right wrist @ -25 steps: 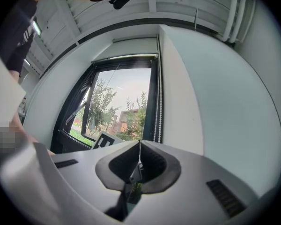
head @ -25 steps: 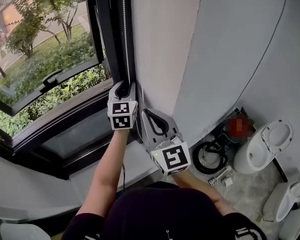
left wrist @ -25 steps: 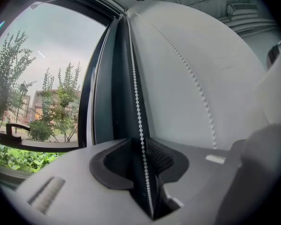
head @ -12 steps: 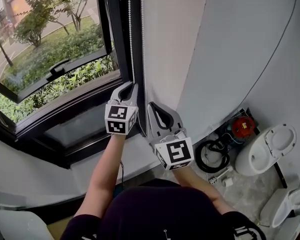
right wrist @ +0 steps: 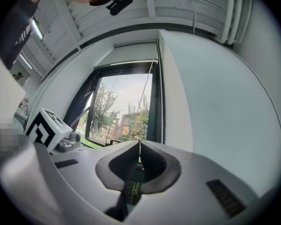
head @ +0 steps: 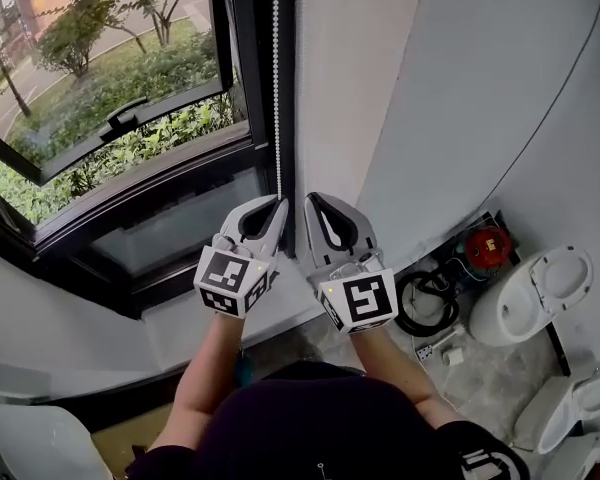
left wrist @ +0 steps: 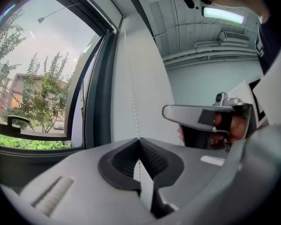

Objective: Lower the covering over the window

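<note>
A white bead chain point(head: 277, 88) hangs down the black window frame point(head: 250, 58). My left gripper point(head: 279, 204) is shut on this chain, which runs up from its closed tips in the left gripper view point(left wrist: 131, 88). My right gripper point(head: 311, 201) sits just to its right, level with it, and is also in the left gripper view point(left wrist: 201, 121). It is shut on a thin second strand point(right wrist: 146, 97) that rises toward the rolled-up blind point(right wrist: 131, 62) at the top of the window. The left gripper's marker cube point(right wrist: 47, 128) shows beside it.
The lower window sash point(head: 130, 118) is tilted open over greenery. A white sill point(head: 280, 313) runs under the grippers. Right of the pale wall point(head: 460, 98), the floor holds a black cable coil point(head: 425, 308), a red object point(head: 485, 243) and white toilet bowls point(head: 535, 293).
The left gripper has closed on the bead chain and drawn back toward me, from ahead of the right gripper to level with it. The right gripper has stayed put.
</note>
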### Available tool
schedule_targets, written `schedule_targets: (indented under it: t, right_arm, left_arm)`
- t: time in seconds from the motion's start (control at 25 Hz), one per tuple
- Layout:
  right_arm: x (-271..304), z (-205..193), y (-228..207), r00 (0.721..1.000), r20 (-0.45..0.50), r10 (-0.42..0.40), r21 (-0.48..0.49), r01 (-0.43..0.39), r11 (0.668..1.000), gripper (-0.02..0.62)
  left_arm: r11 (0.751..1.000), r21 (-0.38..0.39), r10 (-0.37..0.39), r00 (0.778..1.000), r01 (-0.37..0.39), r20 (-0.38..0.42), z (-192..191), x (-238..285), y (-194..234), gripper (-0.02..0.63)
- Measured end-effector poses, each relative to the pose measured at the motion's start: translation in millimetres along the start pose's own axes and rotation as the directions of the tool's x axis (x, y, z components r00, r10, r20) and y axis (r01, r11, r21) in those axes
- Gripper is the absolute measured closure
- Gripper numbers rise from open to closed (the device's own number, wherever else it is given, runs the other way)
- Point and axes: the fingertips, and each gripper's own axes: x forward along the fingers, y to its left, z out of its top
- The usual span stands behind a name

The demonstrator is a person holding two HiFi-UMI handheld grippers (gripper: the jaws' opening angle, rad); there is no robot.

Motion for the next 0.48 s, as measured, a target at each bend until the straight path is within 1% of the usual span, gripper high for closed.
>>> schedule_targets:
  t: [0.12,0.24,0.36,0.44,0.48]
  right_arm:
    - [-8,9,9,0.998,0.018,0.06,0.033,-0.061,0.998,0.581]
    - [-18,21,22,0.989,0.04,0.144,0.083,-0.147,0.986,0.581]
    - [-29,28,39,0.967,0.024,0.253,0.16,-0.254,0.954,0.581]
    - [-39,33,44,0.954,0.022,0.298,0.218,-0.296,0.93,0.58]
    - [-44,36,45,0.948,0.017,0.317,0.23,-0.312,0.922,0.58]
  left_arm:
    - [0.998,-0.027,-0.055,0.998,0.055,0.016,5,-18,-20,0.595]
    - [0.989,-0.068,-0.127,0.991,0.129,0.034,9,-33,-38,0.595]
    - [0.975,-0.089,-0.2,0.978,0.204,0.053,14,-47,-57,0.595]
    - [0.961,-0.11,-0.247,0.967,0.253,0.07,19,-56,-71,0.595]
    - [0.955,-0.119,-0.265,0.961,0.273,0.078,21,-59,-77,0.594]
